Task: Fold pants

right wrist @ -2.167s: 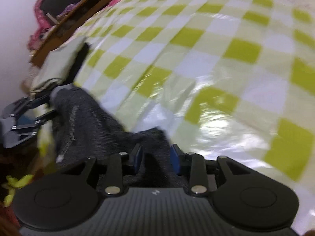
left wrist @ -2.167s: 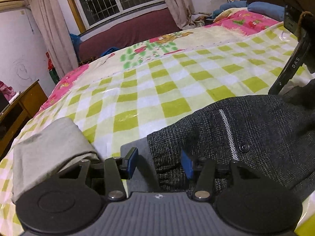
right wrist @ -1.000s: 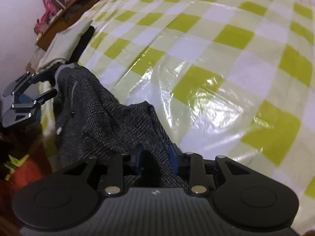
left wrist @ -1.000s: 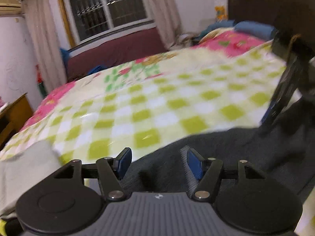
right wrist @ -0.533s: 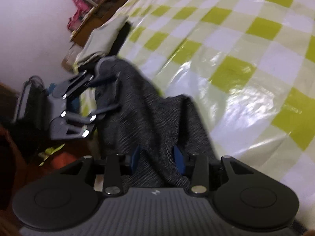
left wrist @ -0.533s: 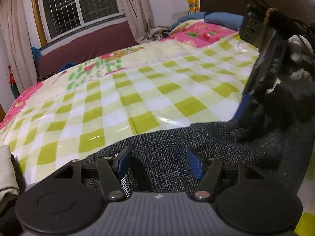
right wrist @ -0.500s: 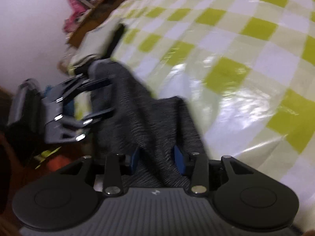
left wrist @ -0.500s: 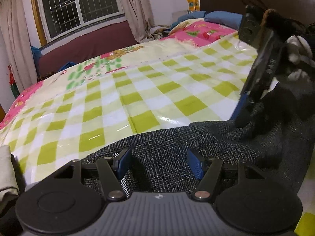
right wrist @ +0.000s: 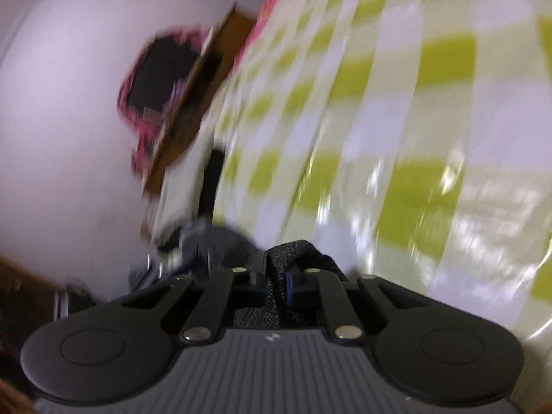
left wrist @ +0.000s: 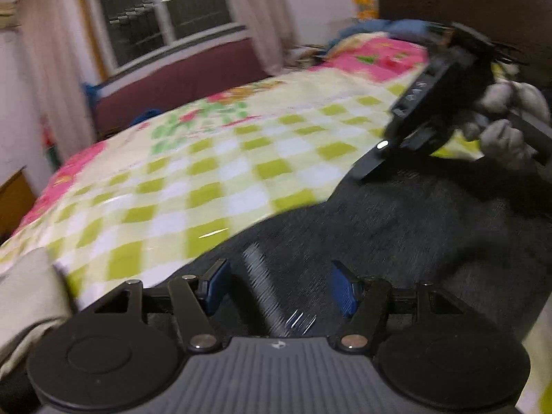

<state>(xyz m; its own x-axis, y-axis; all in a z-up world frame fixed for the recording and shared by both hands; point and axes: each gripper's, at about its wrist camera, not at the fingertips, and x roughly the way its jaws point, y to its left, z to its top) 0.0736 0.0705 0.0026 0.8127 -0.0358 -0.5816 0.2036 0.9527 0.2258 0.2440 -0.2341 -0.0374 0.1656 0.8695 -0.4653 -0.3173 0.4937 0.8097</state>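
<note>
Right gripper [right wrist: 276,284] just closed, apparently pinching pants [right wrist: 296,253], checked bedcover [right wrist: 431,138] beyond

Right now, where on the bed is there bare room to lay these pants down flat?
Bare checked sheet runs from the pants toward the floral quilt. Crowded: the beige folded cloth on the near left edge, the right gripper on the right.

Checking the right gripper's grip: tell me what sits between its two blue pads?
A bunched fold of the dark pants; the right gripper has just closed on it, seen in the right wrist view.
</note>
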